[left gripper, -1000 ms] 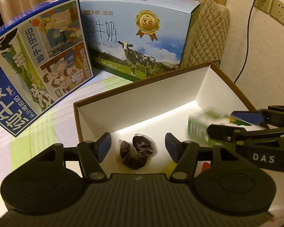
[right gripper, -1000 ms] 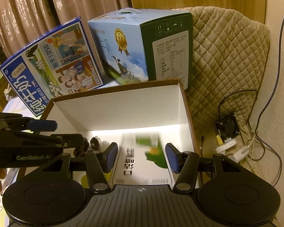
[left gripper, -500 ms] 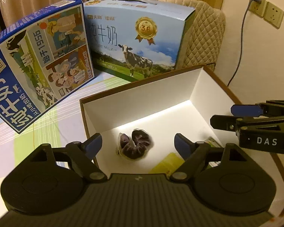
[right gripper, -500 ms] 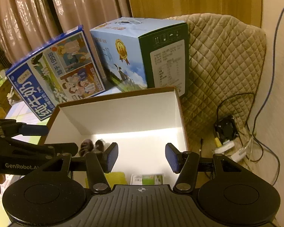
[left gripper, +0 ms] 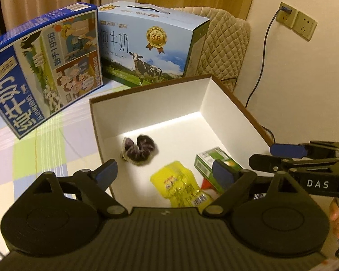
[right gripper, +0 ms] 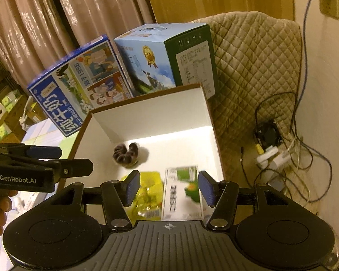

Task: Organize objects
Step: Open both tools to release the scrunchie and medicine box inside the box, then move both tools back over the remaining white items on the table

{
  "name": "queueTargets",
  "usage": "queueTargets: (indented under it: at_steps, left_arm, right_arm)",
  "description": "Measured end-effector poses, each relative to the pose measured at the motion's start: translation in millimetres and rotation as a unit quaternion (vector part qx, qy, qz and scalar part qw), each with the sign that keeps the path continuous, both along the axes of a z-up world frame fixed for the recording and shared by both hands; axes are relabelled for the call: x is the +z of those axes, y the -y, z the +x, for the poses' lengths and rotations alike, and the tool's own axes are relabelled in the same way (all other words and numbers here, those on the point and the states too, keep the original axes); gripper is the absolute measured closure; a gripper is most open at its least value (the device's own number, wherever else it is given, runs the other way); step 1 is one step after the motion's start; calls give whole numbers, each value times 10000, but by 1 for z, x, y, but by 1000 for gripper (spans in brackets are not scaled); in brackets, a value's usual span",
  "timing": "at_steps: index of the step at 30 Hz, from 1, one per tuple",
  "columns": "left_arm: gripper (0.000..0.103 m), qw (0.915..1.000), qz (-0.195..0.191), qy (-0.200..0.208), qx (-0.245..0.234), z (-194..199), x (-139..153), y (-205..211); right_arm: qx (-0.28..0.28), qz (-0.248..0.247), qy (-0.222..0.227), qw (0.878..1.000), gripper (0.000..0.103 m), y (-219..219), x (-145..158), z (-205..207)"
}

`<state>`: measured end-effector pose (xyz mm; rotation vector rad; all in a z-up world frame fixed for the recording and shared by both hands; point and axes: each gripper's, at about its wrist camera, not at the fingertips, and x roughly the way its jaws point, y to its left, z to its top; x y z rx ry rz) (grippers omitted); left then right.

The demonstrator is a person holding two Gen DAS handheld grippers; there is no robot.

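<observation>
You hold both grippers above the near edge of the open box (left gripper: 151, 113), and neither of them carries anything. The left gripper (left gripper: 167, 171) has its jaws spread wide, with nothing between the blue pads. The right gripper (right gripper: 167, 187) is also open; the green carton (right gripper: 183, 192) is seen between its pads, but it lies below them on the box floor, and I see no contact with the pads.

Three things are already inside the box. The dark scrunchie (left gripper: 140, 150) lies toward the far left part of the floor. The yellow pouch (left gripper: 180, 185) lies near you, in the middle, and the green carton lies flat just to the right of it, close to the right wall. They are close to each other, and I cannot tell if the pouch and the carton touch.

I think the things are put flat so that they do not fall over and leave free floor at the far side. The two milk cases, the blue milk case (left gripper: 43, 67) and the cow milk case (left gripper: 151, 43), stand on the table behind the box, well apart from your grippers, so they do not disturb the work.
</observation>
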<state>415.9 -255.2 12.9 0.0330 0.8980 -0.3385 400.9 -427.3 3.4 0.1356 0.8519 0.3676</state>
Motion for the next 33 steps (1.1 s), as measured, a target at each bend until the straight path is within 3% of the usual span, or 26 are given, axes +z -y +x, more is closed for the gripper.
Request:
queueTargets:
  at_steps: [17, 33]
  left_arm:
    - [11, 9994, -225, -105, 258, -86, 18, -22]
    - [10, 9982, -245, -198, 518, -160, 19, -66]
  right_arm:
    - [-143, 352, -38, 9993, 44, 1, 22, -73]
    - [69, 401, -205, 9990, 41, -31, 24, -137]
